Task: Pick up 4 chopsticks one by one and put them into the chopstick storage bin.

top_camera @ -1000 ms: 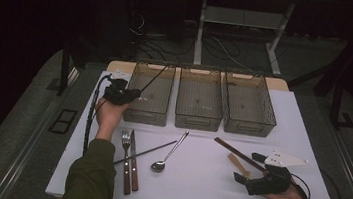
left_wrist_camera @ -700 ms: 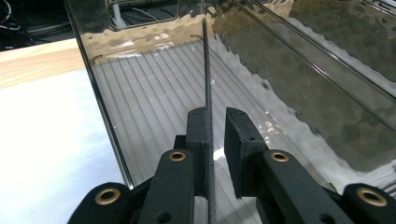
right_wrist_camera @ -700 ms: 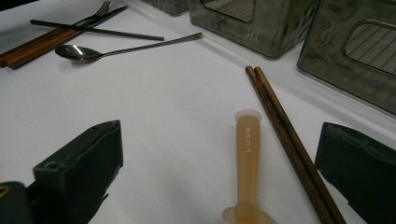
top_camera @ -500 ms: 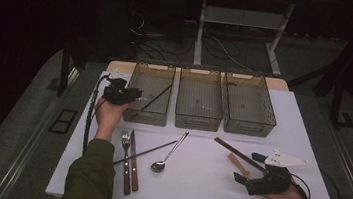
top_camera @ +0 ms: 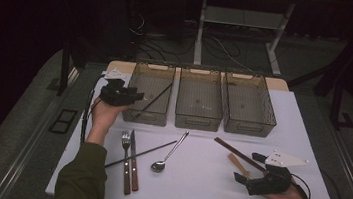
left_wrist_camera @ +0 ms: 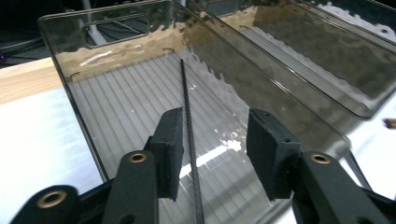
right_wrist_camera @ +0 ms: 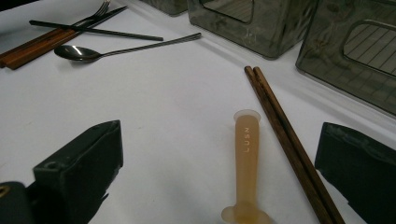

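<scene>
The left gripper (top_camera: 132, 96) hovers at the near left corner of the leftmost bin (top_camera: 143, 75), its jaws having just been opening, now partly apart with the black chopstick (left_wrist_camera: 187, 116) between them but free of the pads, leaning in that bin. The right gripper (top_camera: 242, 179) rests wide open on the desk (top_camera: 195, 182) at the near right, just before a tan silicone piece (right_wrist_camera: 246, 163) and two brown chopsticks (right_wrist_camera: 285, 140).

Black chopstick (left_wrist_camera: 186, 100), smoky ribbed bin (left_wrist_camera: 116, 107) (translucent), white table (top_camera: 196, 177).
</scene>
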The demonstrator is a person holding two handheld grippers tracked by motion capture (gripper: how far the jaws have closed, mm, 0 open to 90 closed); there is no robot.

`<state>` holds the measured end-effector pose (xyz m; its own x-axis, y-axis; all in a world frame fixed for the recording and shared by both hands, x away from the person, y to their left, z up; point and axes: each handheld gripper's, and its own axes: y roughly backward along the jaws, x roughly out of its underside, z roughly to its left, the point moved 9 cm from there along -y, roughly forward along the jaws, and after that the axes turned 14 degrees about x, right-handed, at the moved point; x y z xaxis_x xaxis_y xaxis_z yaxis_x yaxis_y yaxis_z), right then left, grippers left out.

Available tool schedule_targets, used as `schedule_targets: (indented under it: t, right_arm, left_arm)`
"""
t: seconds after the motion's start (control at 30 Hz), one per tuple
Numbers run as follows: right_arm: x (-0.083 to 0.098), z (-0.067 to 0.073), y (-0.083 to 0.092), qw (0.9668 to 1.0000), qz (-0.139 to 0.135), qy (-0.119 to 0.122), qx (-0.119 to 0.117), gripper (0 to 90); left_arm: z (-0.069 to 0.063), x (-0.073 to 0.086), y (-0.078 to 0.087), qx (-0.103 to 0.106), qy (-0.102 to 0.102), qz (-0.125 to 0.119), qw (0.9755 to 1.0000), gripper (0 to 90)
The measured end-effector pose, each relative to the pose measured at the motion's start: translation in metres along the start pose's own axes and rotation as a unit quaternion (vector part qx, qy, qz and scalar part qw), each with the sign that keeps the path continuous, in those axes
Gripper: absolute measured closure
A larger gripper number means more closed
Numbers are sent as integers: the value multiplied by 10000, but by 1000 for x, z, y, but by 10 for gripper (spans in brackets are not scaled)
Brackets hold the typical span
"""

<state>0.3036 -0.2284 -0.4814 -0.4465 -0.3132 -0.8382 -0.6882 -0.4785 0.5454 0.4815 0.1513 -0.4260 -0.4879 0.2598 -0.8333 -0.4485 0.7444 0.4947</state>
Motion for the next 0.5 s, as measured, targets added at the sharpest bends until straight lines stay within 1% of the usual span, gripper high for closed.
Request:
schedule_targets:
  t: [0.1, 0.2, 0.3, 0.37, 0.5]
  right_arm:
    - [0, 0, 0, 10000, 3, 3, 0, 14]
    - [0, 0, 0, 10000, -7, -2, 6, 14]
    - [0, -1, 0, 10000, -14, 5, 14, 14]
    - [0, -1, 0, 10000, -21, 6, 14, 13]
    - [0, -1, 1, 10000, -20, 7, 20, 14]
  left_arm:
    - [-7, -1, 5, 105, -92, 68, 9999, 499]
    - [-14, 0, 9, 156, -209, 129, 9996, 464]
    - [-22, 2, 13, 235, -325, 183, 9990, 439]
    - [-28, 3, 14, 314, -364, 167, 9987, 418]
    - [-41, 10, 16, 422, -489, 239, 9976, 384]
